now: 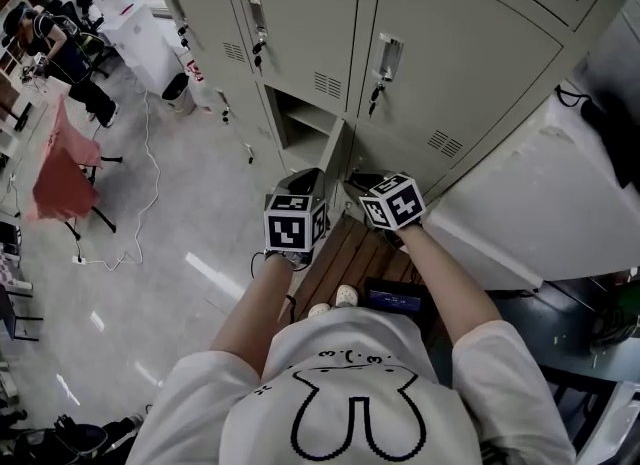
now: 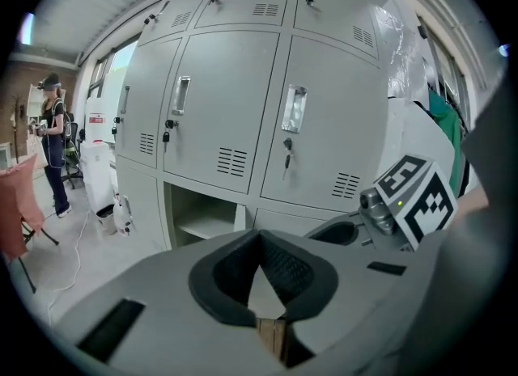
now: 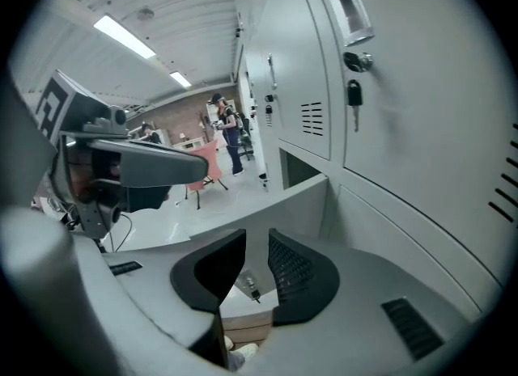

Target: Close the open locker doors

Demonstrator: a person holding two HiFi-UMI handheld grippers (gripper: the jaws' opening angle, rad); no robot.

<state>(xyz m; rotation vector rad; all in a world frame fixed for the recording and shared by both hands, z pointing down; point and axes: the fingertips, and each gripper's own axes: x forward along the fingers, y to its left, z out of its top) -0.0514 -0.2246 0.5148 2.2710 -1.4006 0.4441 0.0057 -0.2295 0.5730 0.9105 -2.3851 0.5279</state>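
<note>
**A:** Where are we with the lockers (image 1: 450,63)?

**B:** The doors right in front of us look shut, except one. There's an open compartment (image 1: 300,121) in the bottom row, and its door (image 3: 259,204) swings out toward us from the compartment's right edge.

**A:** And the grippers?

**B:** We've got both near that door, no contact that we can make out. The left gripper (image 2: 259,237) has its tips pressed together with nothing in them. The right gripper (image 3: 256,238) is spread and isn't pinching anything.

**A:** So what's next?

**B:** We're lining up the push, we reckon. One gripper goes on the door's outer face near the free edge, then we swing it flush.
</note>
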